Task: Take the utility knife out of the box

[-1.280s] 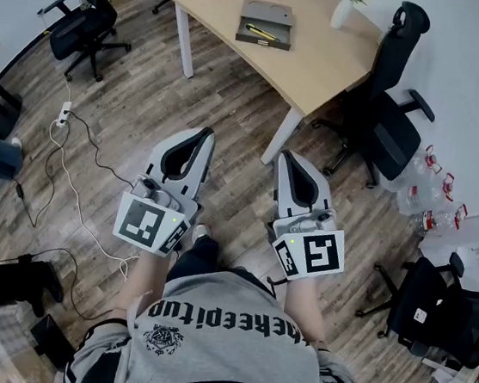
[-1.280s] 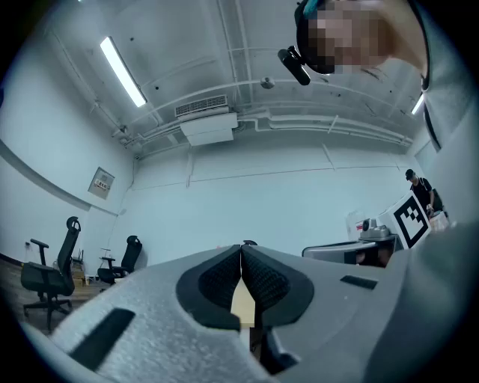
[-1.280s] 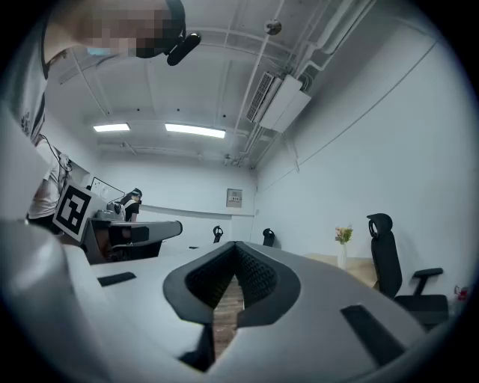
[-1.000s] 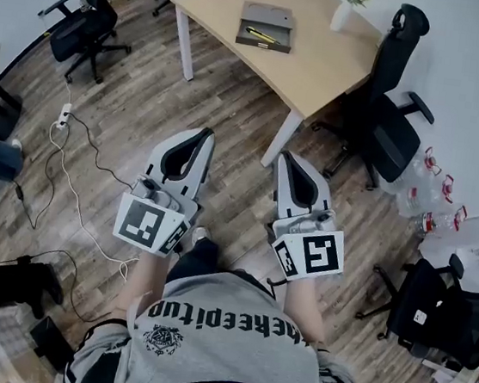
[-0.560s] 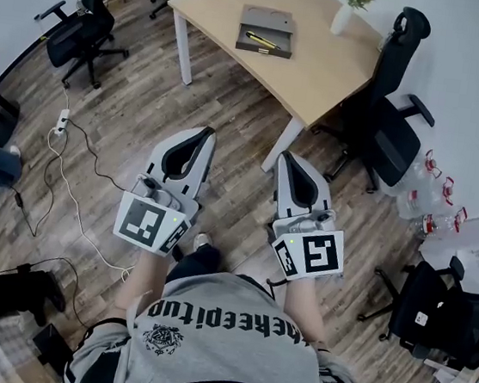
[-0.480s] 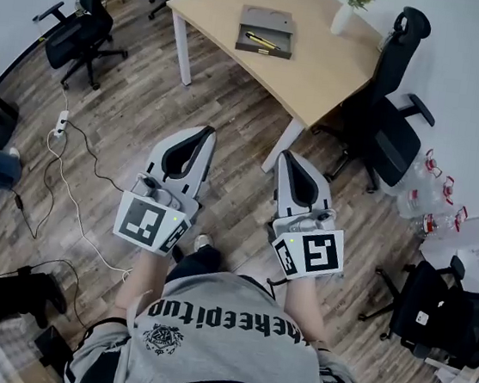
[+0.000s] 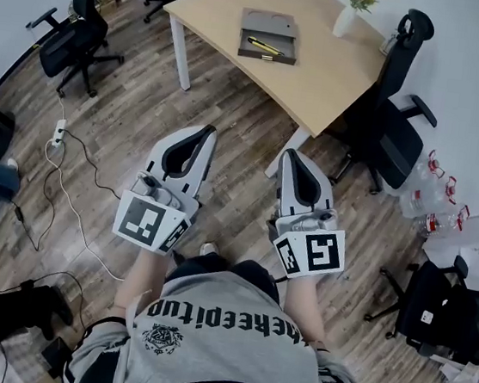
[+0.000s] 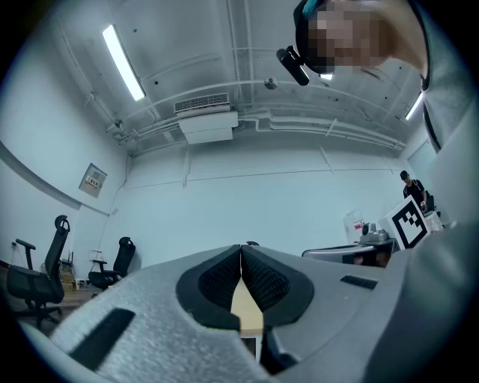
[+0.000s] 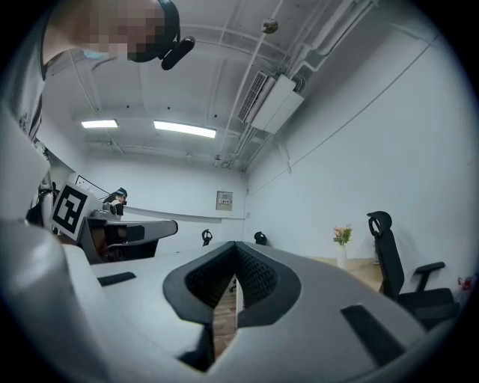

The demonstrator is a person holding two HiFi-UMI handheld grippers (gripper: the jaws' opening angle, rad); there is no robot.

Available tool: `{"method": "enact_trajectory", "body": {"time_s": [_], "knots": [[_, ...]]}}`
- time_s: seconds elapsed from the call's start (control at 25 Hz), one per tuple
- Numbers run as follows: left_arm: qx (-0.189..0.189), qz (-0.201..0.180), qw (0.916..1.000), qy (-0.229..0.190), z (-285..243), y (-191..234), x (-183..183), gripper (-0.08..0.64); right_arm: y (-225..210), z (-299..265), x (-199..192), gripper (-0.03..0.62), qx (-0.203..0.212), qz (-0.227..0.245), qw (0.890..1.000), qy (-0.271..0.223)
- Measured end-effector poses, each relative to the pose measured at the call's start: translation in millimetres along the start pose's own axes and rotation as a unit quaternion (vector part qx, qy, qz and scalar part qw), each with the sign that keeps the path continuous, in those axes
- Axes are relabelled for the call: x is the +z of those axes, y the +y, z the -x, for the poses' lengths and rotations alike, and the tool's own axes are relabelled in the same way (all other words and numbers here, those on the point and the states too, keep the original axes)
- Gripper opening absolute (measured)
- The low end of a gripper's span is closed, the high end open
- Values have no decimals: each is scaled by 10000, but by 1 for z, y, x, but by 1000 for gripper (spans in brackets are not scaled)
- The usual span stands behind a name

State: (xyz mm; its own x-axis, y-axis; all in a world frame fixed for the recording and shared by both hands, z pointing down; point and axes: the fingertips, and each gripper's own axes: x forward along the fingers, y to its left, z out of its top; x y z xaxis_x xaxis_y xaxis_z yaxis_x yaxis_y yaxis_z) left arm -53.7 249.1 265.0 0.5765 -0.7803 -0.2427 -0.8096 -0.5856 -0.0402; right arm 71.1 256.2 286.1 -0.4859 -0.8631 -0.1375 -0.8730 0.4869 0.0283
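**Two shut grippers, knife well ahead on the desk**

Both grippers are held side by side over the wooden floor, pointing toward the desk (image 7: 322,79). The left gripper (image 7: 202,130) has its jaws pressed together on nothing, and so does the right gripper (image 7: 292,154). The yellow utility knife (image 7: 265,46) lies in the open grey box (image 7: 269,22) on the desk. It is well apart from both grippers, straight ahead and roughly between their lines. Its long axis runs crosswise to the way they point. Neither gripper is clearly nearer. A reach looks premature until the person stands closer, and the jaws must spread first.
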Motion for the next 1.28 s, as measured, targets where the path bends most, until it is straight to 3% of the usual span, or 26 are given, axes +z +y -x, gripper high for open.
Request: {"method": "enact_trajectory", "body": {"time_s": [0.48,1.28], "knots": [[-153,164,9997,119,-29,20,-25,18,-13,-27,-16,6,-65,3,9999,97],[292,69,9995,32,-154,73,-45,18,-119,-136,-22,6,232,15,9997,76]]}}
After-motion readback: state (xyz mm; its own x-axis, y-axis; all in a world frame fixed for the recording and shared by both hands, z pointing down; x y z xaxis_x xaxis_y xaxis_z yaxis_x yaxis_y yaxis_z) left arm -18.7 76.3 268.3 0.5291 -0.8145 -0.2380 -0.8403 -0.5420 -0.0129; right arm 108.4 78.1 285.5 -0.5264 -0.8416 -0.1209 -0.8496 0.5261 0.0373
